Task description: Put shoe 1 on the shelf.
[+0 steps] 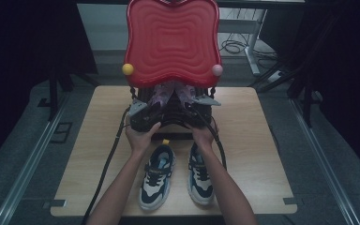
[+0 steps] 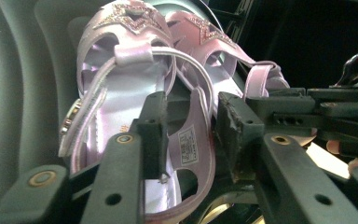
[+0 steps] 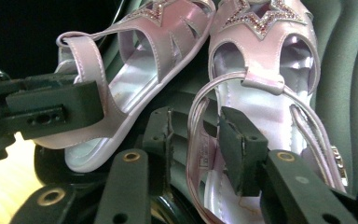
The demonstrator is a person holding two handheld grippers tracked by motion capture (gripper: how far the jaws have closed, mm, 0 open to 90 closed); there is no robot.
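Two lilac sandals with glittery star straps lie side by side in a black case (image 1: 168,125) under its raised red lid (image 1: 171,40). In the high view they show as the left sandal (image 1: 161,96) and the right sandal (image 1: 183,91). My left gripper (image 2: 193,140) is open, its jaws on either side of the left sandal's (image 2: 121,93) side wall, with gaps showing. My right gripper (image 3: 198,142) is open too, and the right sandal's (image 3: 261,98) thin heel strap runs between its jaws. Seen from above, the left gripper (image 1: 145,111) and the right gripper (image 1: 196,105) sit close together at the case's front.
A pair of dark blue and white sneakers (image 1: 157,176) (image 1: 200,176) stands on the wooden table (image 1: 262,154) just behind my hands. A yellow ball (image 1: 128,69) and a pink ball (image 1: 217,70) sit at the lid's lower corners. Cables trail off the table's near edge.
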